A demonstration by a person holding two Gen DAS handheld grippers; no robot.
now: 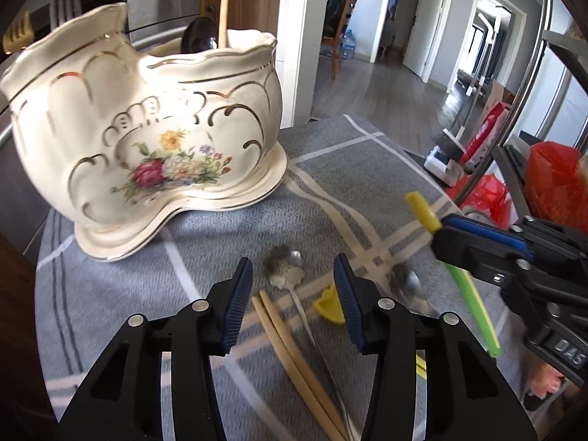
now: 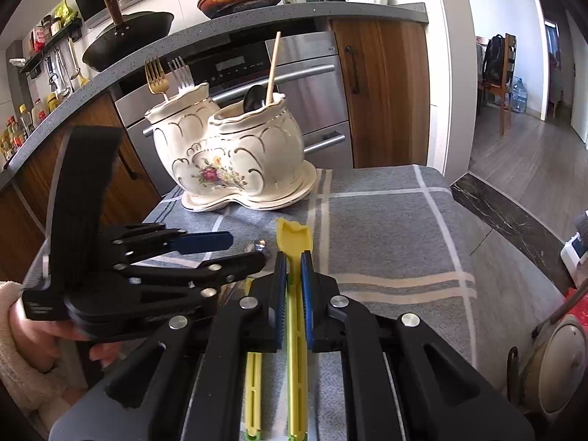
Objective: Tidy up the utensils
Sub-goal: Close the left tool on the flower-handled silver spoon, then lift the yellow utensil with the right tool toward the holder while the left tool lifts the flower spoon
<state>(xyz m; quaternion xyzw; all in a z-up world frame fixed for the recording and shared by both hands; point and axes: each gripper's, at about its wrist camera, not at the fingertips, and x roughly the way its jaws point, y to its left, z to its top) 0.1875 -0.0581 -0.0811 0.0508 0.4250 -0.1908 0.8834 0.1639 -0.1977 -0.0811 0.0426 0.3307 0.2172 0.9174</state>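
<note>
Two grippers work over a grey checked cloth. The right gripper is clamped on one yellow-green plastic utensil, lifted off the cloth; a second one lies beneath. The left gripper, jaws half apart and holding nothing, hovers over two pale chopsticks and two metal spoons, near the one cream floral holder.

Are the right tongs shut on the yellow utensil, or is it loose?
Shut on it. The right tongs have both blue pads pressed against the yellow utensil, which sticks out past the tips, lifted above the cloth.
</note>
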